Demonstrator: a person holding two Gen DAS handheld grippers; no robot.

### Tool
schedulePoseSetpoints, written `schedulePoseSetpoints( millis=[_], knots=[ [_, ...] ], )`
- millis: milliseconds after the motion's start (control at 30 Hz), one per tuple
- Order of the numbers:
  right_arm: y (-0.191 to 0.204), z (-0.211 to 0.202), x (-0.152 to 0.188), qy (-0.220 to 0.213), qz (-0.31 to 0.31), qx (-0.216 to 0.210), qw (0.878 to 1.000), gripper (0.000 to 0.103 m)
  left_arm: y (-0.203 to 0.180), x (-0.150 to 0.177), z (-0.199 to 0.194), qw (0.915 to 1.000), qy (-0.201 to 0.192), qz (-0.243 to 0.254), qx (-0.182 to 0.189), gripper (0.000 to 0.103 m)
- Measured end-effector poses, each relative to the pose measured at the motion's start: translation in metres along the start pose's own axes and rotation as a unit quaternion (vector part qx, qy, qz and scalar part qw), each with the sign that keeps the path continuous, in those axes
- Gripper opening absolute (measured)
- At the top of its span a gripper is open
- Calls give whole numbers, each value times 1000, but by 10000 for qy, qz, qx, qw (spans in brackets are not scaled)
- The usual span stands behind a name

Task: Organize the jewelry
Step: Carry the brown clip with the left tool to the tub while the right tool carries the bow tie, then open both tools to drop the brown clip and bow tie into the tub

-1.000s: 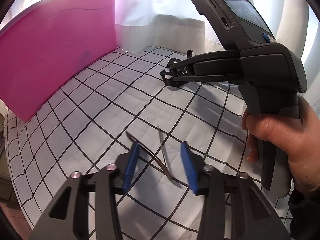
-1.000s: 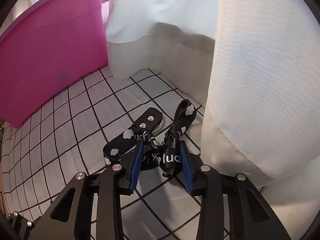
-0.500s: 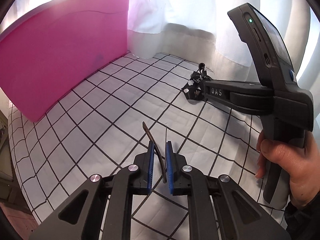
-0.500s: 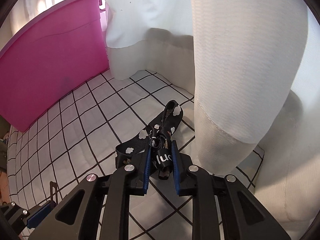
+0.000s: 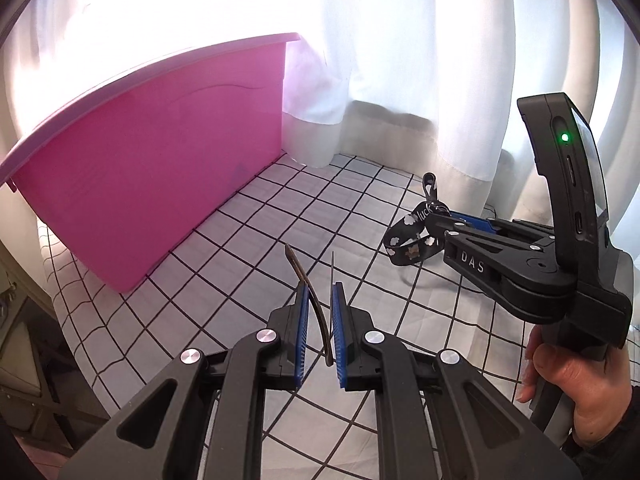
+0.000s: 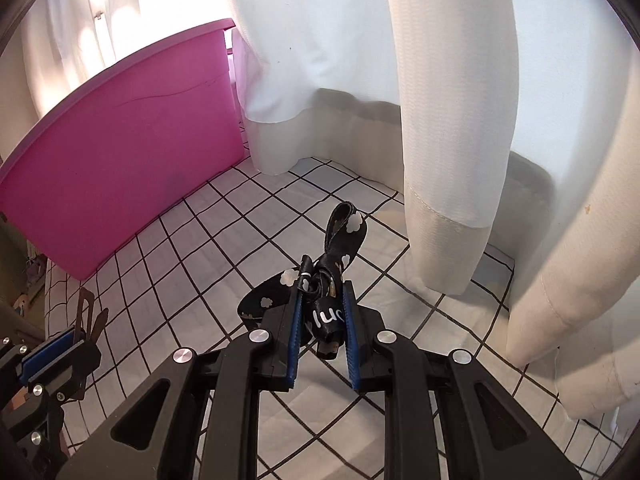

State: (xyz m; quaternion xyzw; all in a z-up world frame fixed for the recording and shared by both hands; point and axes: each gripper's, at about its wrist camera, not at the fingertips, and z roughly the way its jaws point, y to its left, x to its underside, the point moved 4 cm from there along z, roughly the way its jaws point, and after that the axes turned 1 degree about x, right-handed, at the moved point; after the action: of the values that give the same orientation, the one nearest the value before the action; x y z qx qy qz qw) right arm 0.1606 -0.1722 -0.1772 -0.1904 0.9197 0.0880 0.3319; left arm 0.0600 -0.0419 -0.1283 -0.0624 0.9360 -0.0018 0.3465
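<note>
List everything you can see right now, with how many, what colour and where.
Storage bin: one, pink, at the far left on the cloth.
Checked cloth: one, white with black lines, covering the surface.
Curtain: white, hanging along the back and right.
Thin strap: one, brown, between the left gripper's pads.
Patterned strap: one, black with white clouds and lettering, clamped in the right gripper.
Left gripper: black with blue pads, shut on the thin strap.
Right gripper: same build, shut on the patterned strap.
Hand: one, gripping the right gripper's handle.

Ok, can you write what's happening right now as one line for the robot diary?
left claw: shut on thin brown strap | right claw: shut on black cloud strap | both lifted | pink bin: behind
</note>
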Motion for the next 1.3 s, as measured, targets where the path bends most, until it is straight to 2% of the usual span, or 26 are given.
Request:
schedulePoseSetpoints(
  millis=[200,500,800,1000,1133,1300],
  knots=[
    [19,-39,-5,-161,219,130,9995,18,22,-19,-27,9996,-170,140,187,12],
    [64,-99,-36,-540,295,338,9975,18,64,-67,-73,9965,-647,238,473,12],
    [133,-131,-104,-1128,144,252,9932,18,135,-125,-109,9916,-1169,31,557,12],
    [182,-118,-150,-1420,30,16,9899,18,193,-157,-103,9901,-1391,24,179,12],
    [209,-95,-171,-1347,-103,-109,9908,18,225,-169,-90,9909,-1347,0,-59,12],
    [234,-60,-182,-1050,-343,-89,9938,18,252,-170,-62,9939,-1091,-4,-161,13]
  ],
)
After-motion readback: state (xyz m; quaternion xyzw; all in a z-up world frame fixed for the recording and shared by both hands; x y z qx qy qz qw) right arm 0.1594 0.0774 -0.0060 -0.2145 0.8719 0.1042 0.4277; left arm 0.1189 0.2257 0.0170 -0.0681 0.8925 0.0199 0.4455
